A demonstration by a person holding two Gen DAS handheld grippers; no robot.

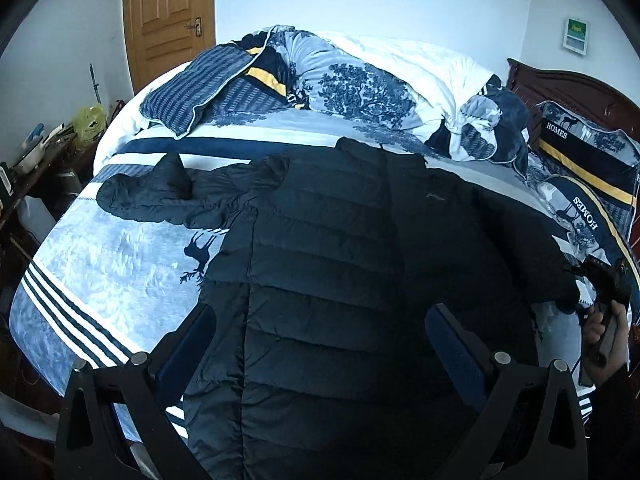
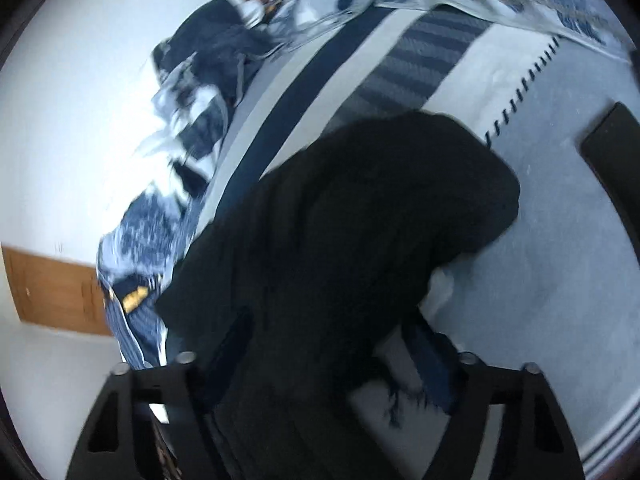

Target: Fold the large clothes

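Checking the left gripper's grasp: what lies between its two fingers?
In the left wrist view, the hem of the black quilted puffer jacket fills the gap between the left gripper's open fingers, over the blue patterned bedspread.

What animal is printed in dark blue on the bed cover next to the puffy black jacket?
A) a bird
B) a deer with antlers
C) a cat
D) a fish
B: in the left wrist view, a dark blue deer silhouette with antlers shows on the pale blue and white bed cover, just beside the left edge of the quilted black puffer jacket.
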